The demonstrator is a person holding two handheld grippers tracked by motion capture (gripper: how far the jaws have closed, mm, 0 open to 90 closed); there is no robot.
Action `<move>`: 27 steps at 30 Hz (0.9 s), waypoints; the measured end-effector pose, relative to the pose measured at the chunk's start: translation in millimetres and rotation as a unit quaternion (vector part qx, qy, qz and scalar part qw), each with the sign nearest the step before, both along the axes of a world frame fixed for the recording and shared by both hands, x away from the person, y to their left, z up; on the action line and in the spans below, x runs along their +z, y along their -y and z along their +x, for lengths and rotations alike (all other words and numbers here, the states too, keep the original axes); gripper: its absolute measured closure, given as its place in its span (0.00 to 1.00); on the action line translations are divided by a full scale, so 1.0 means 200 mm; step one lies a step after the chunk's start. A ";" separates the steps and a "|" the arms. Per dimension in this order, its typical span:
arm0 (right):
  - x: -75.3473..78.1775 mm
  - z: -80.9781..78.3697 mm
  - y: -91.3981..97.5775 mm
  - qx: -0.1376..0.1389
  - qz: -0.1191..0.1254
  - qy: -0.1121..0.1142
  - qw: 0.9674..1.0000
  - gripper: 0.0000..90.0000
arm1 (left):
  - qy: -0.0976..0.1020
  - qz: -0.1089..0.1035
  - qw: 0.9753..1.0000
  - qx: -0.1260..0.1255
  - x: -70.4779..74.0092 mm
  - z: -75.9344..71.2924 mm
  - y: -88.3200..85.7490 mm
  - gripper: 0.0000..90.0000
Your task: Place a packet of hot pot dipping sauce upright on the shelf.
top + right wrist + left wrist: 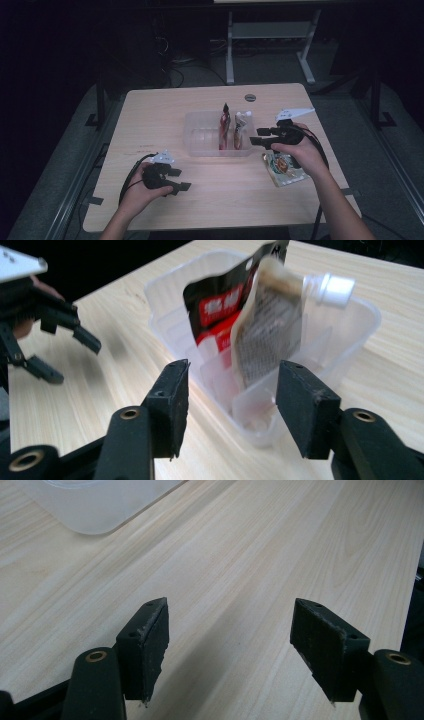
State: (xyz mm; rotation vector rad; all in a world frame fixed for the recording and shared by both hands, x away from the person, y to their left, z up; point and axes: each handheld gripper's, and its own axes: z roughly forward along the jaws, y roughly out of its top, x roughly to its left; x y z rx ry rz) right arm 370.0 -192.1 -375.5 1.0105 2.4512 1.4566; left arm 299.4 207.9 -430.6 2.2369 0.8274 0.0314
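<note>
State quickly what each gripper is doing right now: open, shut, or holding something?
Left gripper: open, holding nothing, above the table.
Right gripper: open, holding nothing, facing the clear container.

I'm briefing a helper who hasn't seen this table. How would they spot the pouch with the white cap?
Start at the clear plastic bin in the middle of the wooden table. Two pouches stand upright at its right end, and the one wanted is the spouted pouch nearest the right gripper. Its white screw cap and pale printed face set it apart from the red and black pouch beside it.
</note>
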 end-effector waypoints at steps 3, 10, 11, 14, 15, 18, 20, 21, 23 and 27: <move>-0.01 -0.04 0.03 0.000 -0.007 0.003 1.000 0.54 | 0.002 -0.002 1.000 -0.001 0.00 0.00 0.00 0.35; -0.06 -0.14 0.11 -0.017 -0.032 0.012 0.999 0.65 | 0.000 -0.002 1.000 -0.007 0.03 0.01 -0.03 0.31; -0.06 -0.15 0.13 -0.019 -0.035 0.011 0.999 0.67 | 0.001 -0.001 1.000 -0.008 0.03 0.01 -0.04 0.31; -0.09 -0.17 0.17 -0.029 -0.039 0.006 0.999 0.74 | 0.000 0.003 1.000 -0.015 0.04 0.01 -0.06 0.31; -0.10 -0.18 0.18 -0.033 -0.041 0.004 0.999 0.77 | 0.000 0.001 1.000 -0.014 0.04 0.00 -0.08 0.32; -0.12 -0.19 0.22 -0.046 -0.050 -0.007 0.998 0.89 | 0.005 -0.003 1.000 -0.009 0.03 -0.01 -0.11 0.32; -0.14 -0.18 0.24 -0.053 -0.057 -0.010 0.997 0.97 | 0.004 0.003 1.000 -0.010 0.03 -0.02 -0.11 0.31; -0.15 -0.18 0.24 -0.057 -0.060 -0.014 0.996 1.00 | 0.004 0.003 1.000 -0.009 0.03 -0.03 -0.12 0.31; -0.16 -0.18 0.26 -0.060 -0.069 -0.018 0.996 1.00 | 0.005 0.001 1.000 -0.009 0.02 -0.03 -0.12 0.30; -0.19 -0.15 0.30 -0.074 -0.075 -0.027 0.994 1.00 | -0.002 0.002 1.000 -0.011 0.00 -0.03 -0.10 0.30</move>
